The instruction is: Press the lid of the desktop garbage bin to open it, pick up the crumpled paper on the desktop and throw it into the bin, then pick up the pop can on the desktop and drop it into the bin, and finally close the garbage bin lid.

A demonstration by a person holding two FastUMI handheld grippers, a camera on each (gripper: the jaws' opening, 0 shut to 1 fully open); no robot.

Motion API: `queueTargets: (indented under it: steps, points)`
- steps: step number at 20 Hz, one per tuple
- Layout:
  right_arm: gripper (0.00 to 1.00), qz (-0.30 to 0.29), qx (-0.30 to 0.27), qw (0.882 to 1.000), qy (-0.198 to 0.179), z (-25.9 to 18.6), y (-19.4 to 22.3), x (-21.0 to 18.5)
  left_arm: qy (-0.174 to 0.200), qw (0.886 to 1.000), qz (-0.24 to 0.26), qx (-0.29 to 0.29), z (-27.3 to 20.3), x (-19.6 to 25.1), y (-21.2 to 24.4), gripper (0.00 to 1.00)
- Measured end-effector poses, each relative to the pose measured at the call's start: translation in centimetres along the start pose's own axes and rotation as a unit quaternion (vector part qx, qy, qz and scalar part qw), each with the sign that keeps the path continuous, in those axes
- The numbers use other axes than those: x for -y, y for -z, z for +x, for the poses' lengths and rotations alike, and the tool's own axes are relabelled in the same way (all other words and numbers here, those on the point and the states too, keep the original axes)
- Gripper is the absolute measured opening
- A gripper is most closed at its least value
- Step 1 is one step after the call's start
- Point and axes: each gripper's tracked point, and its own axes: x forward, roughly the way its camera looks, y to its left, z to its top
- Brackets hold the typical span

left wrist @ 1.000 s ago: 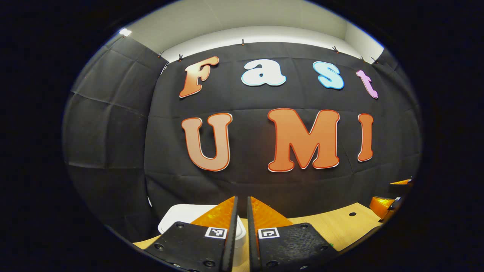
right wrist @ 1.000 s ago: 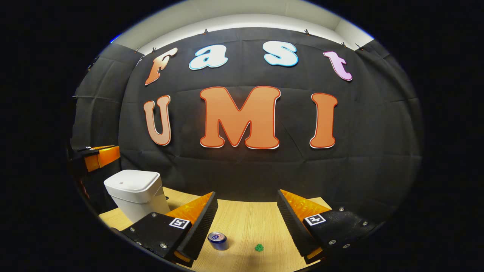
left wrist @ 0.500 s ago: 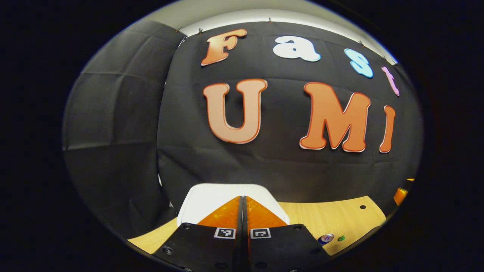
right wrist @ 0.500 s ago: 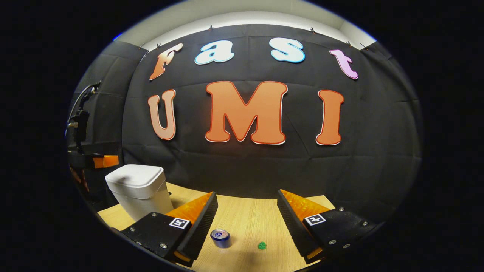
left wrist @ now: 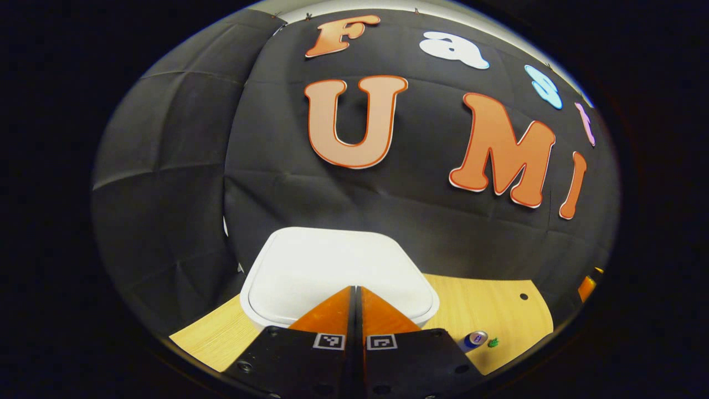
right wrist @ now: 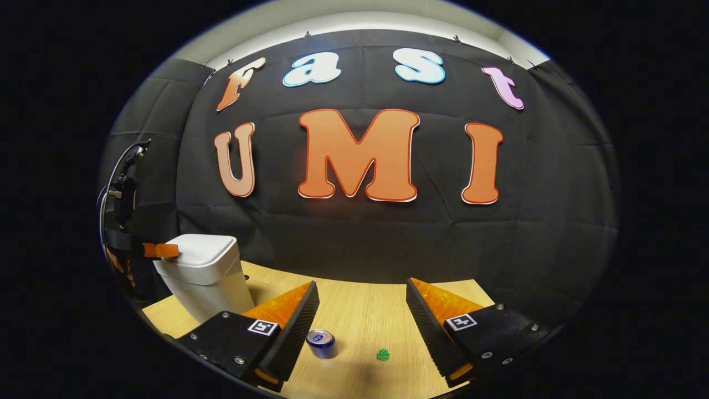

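Left gripper pressed together over bin lid, contact seemingly hidden; right gripper spread.

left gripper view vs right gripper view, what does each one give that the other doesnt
Left gripper view: the bin lid from above, closed, with the left gripper's shut jaws over its near edge. Right gripper view: the bin from the side, and the right gripper open over the table. Both: the bin, the pop can and the green crumpled paper.
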Motion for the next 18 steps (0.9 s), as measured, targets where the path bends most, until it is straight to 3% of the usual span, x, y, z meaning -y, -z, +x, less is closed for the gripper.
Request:
queueTargets:
  steps: [5,9,10,14,18]
  points:
    - [0.94,0.004,-0.006,1.0,-0.005,0.1,0.5,-0.1,-0.012,1.0,0.019,-0.017,-0.4,0.1,-0.4,0.0]
    - [0.94,0.002,-0.014,1.0,-0.002,0.2,1.2,0.5,-0.007,0.998,0.006,0.065,-2.1,0.9,-4.6,0.02]
    - [0.94,0.001,-0.017,1.0,-0.001,0.1,1.4,0.6,-0.003,0.997,0.008,0.081,-3.3,1.5,-5.3,0.06]
    - [0.94,-0.004,-0.023,1.0,0.003,0.0,2.6,1.2,0.003,0.988,0.029,0.152,-7.2,3.4,-9.2,0.39]
    - [0.94,-0.007,-0.033,0.999,0.007,0.3,4.5,2.0,0.032,0.984,0.036,0.173,-10.3,6.4,-10.0,0.64]
